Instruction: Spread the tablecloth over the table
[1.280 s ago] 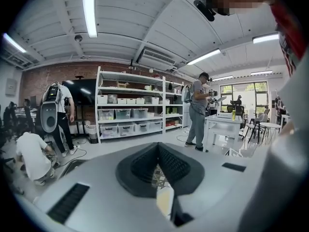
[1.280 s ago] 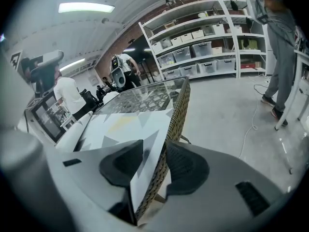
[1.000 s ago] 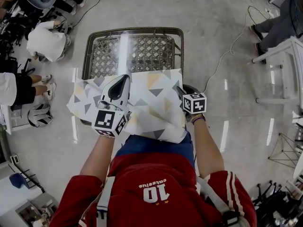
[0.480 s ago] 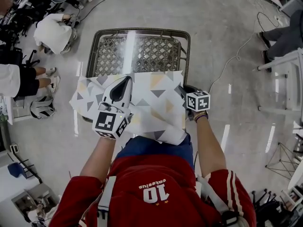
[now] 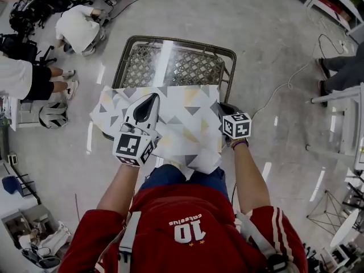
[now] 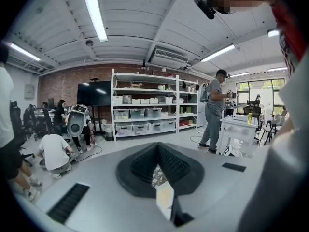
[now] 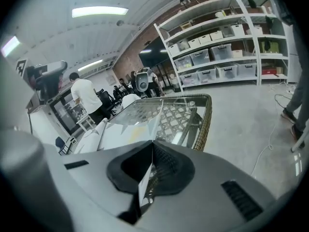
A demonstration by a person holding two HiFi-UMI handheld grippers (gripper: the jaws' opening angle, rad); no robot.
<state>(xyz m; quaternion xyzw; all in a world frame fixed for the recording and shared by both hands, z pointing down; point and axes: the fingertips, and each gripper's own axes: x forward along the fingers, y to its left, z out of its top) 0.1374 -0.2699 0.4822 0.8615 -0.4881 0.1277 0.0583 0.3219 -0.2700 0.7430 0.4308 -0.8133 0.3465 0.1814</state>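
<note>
Holding the cloth: 2 grippers, 1 in each hand, both over the near end of the table.
Left gripper (image 5: 152,98): jaws pressed together on a fold of the tablecloth (image 5: 187,124). In the left gripper view a pale strip of it (image 6: 164,199) sticks out from between the pads.
Right gripper (image 5: 220,108): jaws have just been closing and now pinch the right edge of the tablecloth. In the right gripper view a thin sheet edge (image 7: 144,187) runs between the pads.
Tablecloth: white with grey and yellow triangles, stretched between the 2 grippers. Its far edge lies across the table just ahead of the tips. Its near part hangs crumpled behind and below the grippers, against the person's legs. 1 corner sticks out to the left of the left gripper.
Table (image 5: 176,40): woven rim with a lattice under a shiny top, ahead of both grippers. The far part is bare and the near part is under the cloth.
Crouching person (image 5: 77,27): on the floor, well apart, ahead and to the left of the left gripper.
Shelves (image 6: 145,105): stacked with bins, far ahead of the left gripper against a brick wall.
</note>
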